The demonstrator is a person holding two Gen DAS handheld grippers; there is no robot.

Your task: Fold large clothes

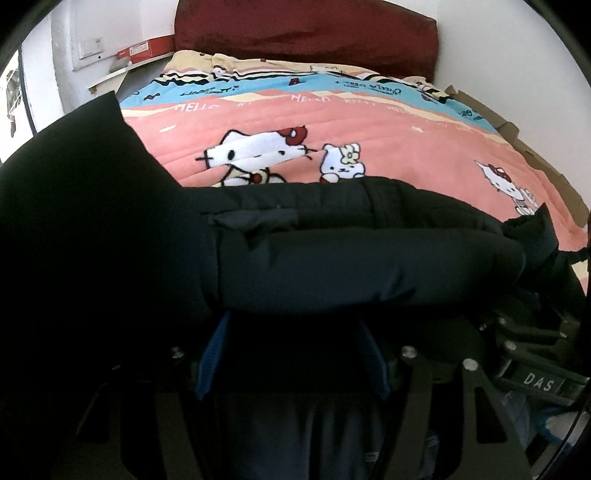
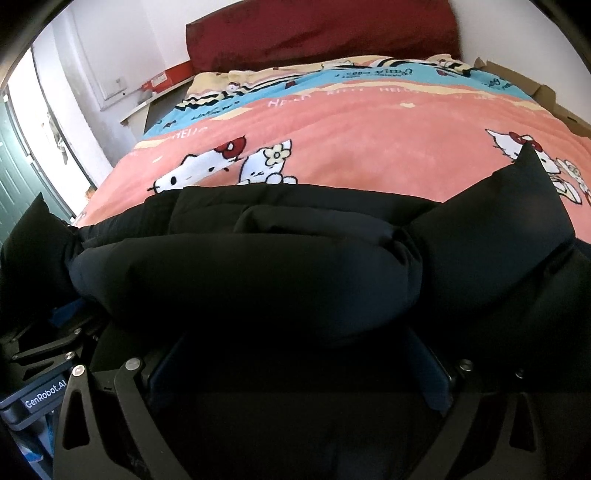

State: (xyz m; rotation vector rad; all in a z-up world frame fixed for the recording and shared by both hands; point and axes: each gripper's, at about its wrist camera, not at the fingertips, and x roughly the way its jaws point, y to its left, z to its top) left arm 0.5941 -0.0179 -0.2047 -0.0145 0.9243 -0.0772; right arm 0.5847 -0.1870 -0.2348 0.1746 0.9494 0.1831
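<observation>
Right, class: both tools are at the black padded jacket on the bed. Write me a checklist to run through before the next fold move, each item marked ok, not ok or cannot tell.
1. Left tool has black padded jacket between its fingers: ok.
2. Right tool has jacket fabric between its fingers: ok.
3. Grip firmly closed on either side: cannot tell, fingertips are hidden by fabric.
4. Pink quilt beyond the jacket free for laying it down: ok.
5. Jacket edges aligned: not ok, corners stick up unevenly at both ends.

The black padded jacket (image 1: 332, 266) hides both grippers' fingertips. It also covers the lower bedspread (image 1: 332, 122). Behind the bedspread, the dark red headboard (image 2: 321, 29) is cut off at the top.
</observation>
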